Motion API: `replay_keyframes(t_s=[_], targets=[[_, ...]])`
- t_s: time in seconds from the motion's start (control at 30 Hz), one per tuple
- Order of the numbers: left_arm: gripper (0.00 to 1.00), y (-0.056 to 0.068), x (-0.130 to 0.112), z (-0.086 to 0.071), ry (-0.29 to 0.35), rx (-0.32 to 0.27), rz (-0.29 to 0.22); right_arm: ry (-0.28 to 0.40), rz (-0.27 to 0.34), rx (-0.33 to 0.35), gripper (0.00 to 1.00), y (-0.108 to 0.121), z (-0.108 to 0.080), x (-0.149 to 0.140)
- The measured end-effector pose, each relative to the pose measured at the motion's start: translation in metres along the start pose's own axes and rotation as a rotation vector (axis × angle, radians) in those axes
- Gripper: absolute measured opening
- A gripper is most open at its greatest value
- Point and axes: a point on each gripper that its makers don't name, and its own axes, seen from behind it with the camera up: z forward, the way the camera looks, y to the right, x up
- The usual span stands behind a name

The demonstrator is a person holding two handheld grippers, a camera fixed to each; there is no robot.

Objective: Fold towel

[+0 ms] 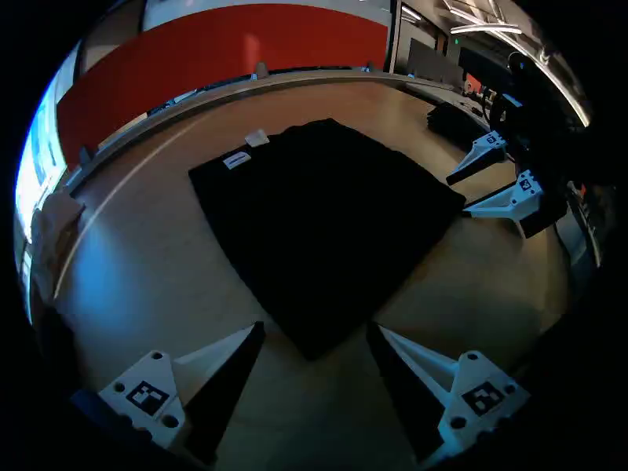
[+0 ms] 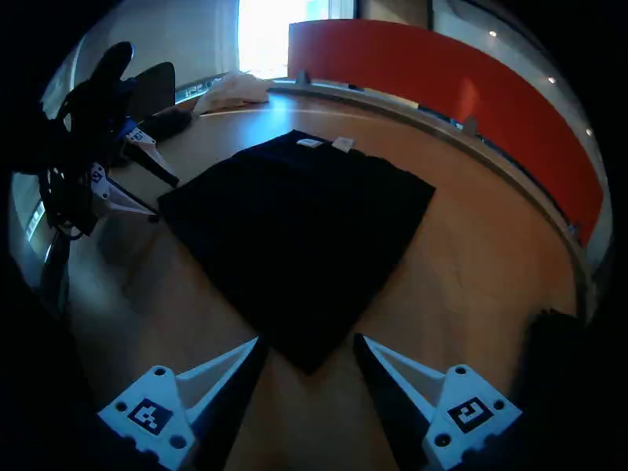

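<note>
A black towel (image 1: 330, 228) lies spread flat on the wooden tabletop (image 1: 157, 259), one corner pointing toward each camera. It is so dark that no fold line or layering can be made out on its surface. It looks like a single flat sheet, but that is uncertain.

In the left gripper view, the left gripper (image 1: 314, 330) has its fingers spread wide on either side of the towel's near corner. The corner sits in the gap and neither finger presses on it. In the right gripper view, the right gripper (image 2: 306, 341) stands the same way: fingers well apart, the near corner between them, nothing gripped. Whether the fingertips touch the tabletop cannot be told.

Two small white tags (image 1: 235, 160) show at the towel's far edge, too small to read. A red panel (image 1: 220, 55) runs behind the tabletop. A pale bundle (image 2: 231, 90), perhaps cloth, sits at the far end, blurred by window glare.
</note>
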Motion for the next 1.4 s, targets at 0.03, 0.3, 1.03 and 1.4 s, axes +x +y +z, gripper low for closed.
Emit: replay_keyframes(t_s=[0.03, 0.3, 1.03, 1.4], targets=[[0.93, -0.001, 0.0, 0.0, -0.001, 0.006, -0.001, 0.0, 0.003, 0.004, 0.79, -0.001, 0.0, 0.0], [0.77, -0.007, 0.0, 0.002, -0.012, 0.042, 0.004, 0.003, 0.021, 0.014, 0.67, -0.002, -0.001, -0.001], [0.27, -0.005, 0.0, 0.003, -0.028, 0.08, -0.04, -0.001, 0.034, 0.009, 0.2, -0.01, 0.003, 0.004], [0.16, -0.001, 0.004, 0.001, -0.033, 0.079, -0.092, 0.015, 0.062, 0.016, 0.14, -0.013, -0.002, 0.014]])
